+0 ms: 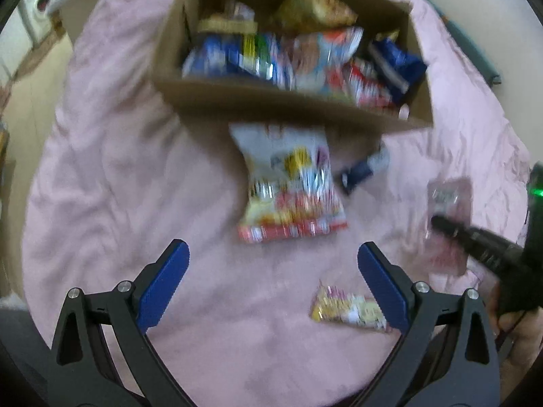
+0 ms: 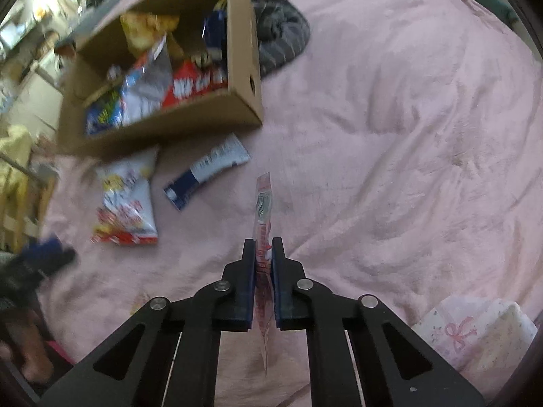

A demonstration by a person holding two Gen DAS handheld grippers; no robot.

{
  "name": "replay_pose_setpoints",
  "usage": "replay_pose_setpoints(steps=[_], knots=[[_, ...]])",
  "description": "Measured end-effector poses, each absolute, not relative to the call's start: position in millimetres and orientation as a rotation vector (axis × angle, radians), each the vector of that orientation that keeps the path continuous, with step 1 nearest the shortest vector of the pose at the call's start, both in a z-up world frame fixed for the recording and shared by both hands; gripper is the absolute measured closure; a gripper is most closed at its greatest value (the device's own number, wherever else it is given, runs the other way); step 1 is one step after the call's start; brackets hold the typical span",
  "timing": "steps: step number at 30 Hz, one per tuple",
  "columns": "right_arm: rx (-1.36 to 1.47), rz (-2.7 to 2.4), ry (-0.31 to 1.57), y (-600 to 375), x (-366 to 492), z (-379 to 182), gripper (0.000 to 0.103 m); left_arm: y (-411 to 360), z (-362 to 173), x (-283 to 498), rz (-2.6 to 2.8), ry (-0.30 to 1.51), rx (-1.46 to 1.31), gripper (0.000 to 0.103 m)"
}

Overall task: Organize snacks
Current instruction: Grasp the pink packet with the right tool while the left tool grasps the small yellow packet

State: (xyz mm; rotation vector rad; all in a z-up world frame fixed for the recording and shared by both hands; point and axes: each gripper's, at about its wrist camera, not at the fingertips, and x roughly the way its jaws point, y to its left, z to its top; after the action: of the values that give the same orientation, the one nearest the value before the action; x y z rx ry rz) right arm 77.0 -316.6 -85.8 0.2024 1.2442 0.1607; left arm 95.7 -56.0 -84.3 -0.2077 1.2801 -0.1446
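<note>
Pink blanket [image 2: 390, 135] covers everything. Right gripper [image 2: 263, 242] clamped on thin pink sachet [image 2: 263, 203], held edge-on. Left gripper [image 1: 273, 254] fingers wide apart, nothing between; yellow wrapper [image 1: 346, 308] at 4 o'clock, white-red snack bag [image 1: 292, 183] ahead, blue-white packet [image 2: 207, 171], then cardboard box [image 1: 271, 93] of snacks at 12.

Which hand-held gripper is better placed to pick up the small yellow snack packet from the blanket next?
Left. The left hand-held gripper is open near the yellow snack packet; the right hand-held gripper already clamps a pink packet.

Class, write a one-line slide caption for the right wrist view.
Right gripper shut on a thin pink packet above the pink blanket, near the snack box.
</note>
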Motion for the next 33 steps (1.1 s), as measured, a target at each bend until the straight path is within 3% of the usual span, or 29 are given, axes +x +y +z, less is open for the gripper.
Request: replay_pose_setpoints(steps=[6, 13, 19, 20, 28, 33], knots=[[0.277, 0.183, 1.193, -326.0, 83.5, -70.7, 0.094, -75.4, -108.2, 70.6, -0.037, 1.415, -0.438, 0.006], [0.353, 0.195, 1.164, -334.3, 91.8, -67.9, 0.094, -110.6, -131.6, 58.1, 0.058, 1.509, -0.557, 0.029], [0.384, 0.21, 1.146, -337.8, 89.2, -61.7, 0.094, -136.6, -138.9, 52.4, 0.089, 1.524, -0.543, 0.032], [0.384, 0.215, 1.141, -337.1, 89.8, -60.4, 0.094, -139.8, -139.2, 51.3, 0.088, 1.524, -0.535, 0.042], [0.41, 0.243, 1.122, -336.5, 90.2, -53.8, 0.094, -138.6, -144.8, 46.0, 0.081, 1.525, -0.492, 0.089], [0.407, 0.251, 1.124, -333.1, 90.3, -53.6, 0.094, -128.9, -137.7, 50.1, -0.006, 1.499, -0.415, 0.093]])
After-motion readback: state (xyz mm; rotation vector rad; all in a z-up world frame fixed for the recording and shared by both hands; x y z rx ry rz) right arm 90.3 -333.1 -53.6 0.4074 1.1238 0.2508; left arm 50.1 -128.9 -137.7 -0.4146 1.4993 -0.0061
